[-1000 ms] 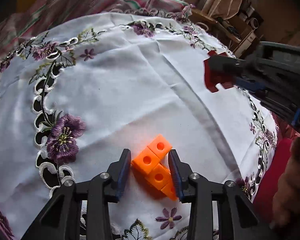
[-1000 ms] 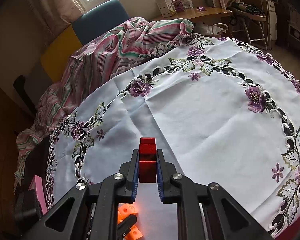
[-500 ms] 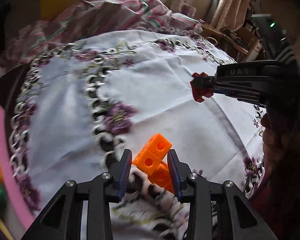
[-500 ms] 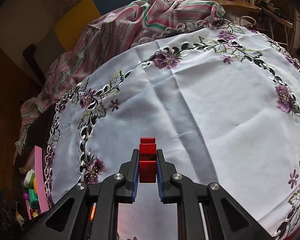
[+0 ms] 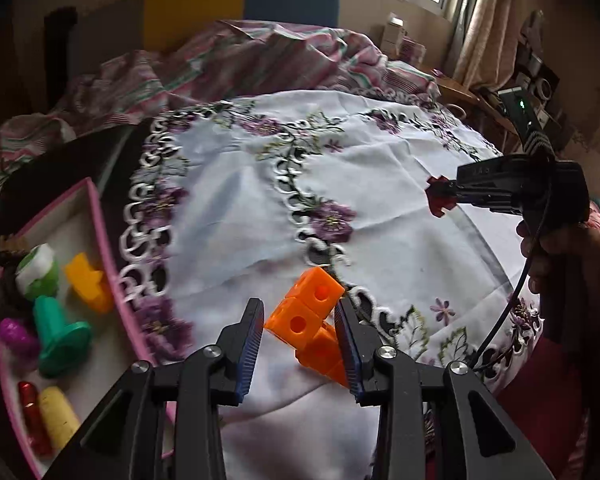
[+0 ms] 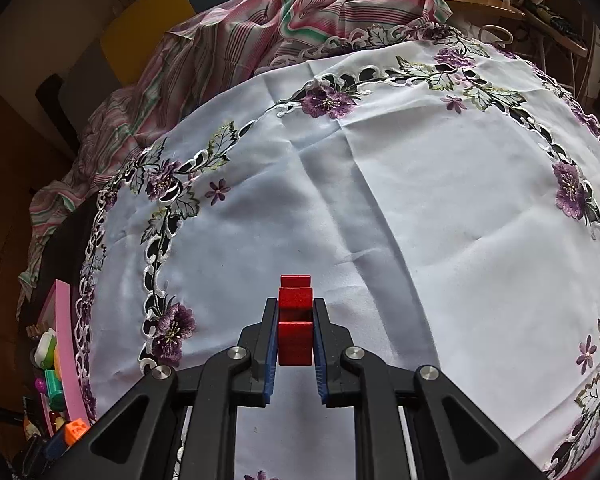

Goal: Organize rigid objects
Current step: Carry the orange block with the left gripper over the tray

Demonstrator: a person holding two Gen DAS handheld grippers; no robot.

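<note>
the left gripper [image 5: 300, 332] is clamped on the orange block piece [image 5: 306, 318], a zigzag of little cubes stuck together. it hangs in the air above the white flowered cloth [image 5: 380, 240], not far from the pink tray [image 5: 100, 224] off at the left edge of the cloth. only the lower cubes sit between the pads, and the top cubes stick out crooked. so the piece could twist or slip out, and then it would drop on the cloth and not in the tray.

the tray already has toys in it: a green peg [image 5: 58, 332], a yellow block [image 5: 88, 282], a purple piece [image 5: 16, 338] and more. if the orange piece comes down on top of them, it could bump them or tip over the low wall.

the right gripper [image 6: 296, 332] is squeezed tight on the red block [image 6: 296, 320], up over the middle of the cloth. the red block is thin and pokes out past the tips, so a knock could turn it. the two grippers are near each other, and they could bump if both go for the tray together.
</note>
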